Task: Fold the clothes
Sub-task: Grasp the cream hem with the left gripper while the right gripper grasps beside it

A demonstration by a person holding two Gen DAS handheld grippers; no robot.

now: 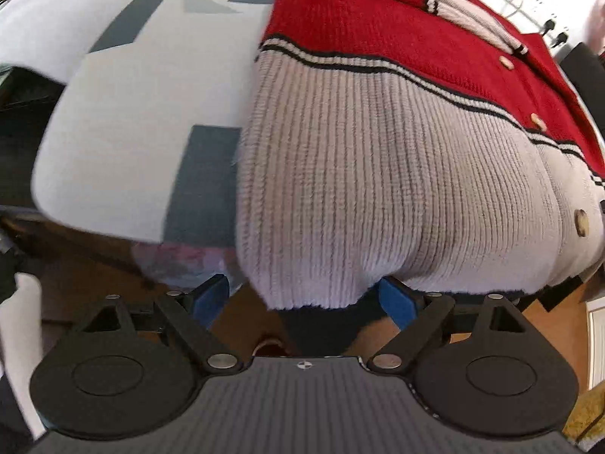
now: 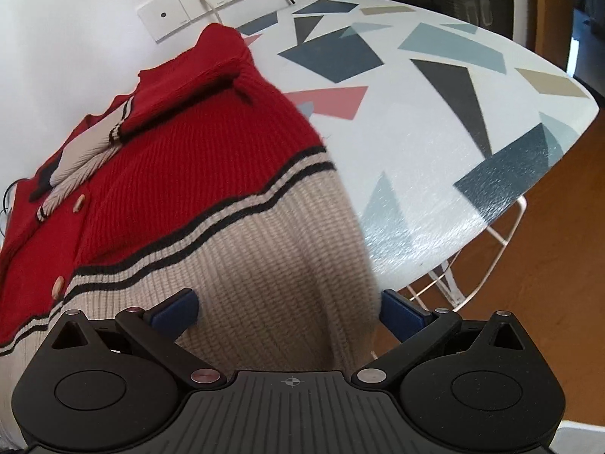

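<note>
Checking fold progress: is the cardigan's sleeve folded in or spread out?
Folded in. In the right wrist view, a red sleeve lies across the cardigan chest, its striped cuff near the buttons.

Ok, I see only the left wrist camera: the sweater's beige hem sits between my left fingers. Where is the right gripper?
Observer: The right gripper is at the same beige hem, on its edge toward the bare table. Its jaws are wide open, with the cloth between them.
Operator: Is any sleeve folded in already?
Observer: Yes, one red sleeve lies folded across the sweater, with its striped cuff pointing inward.
Operator: Is there room on the right gripper's side?
Observer: Yes, the patterned table top has nothing on it there, up to its rounded edge.
</note>
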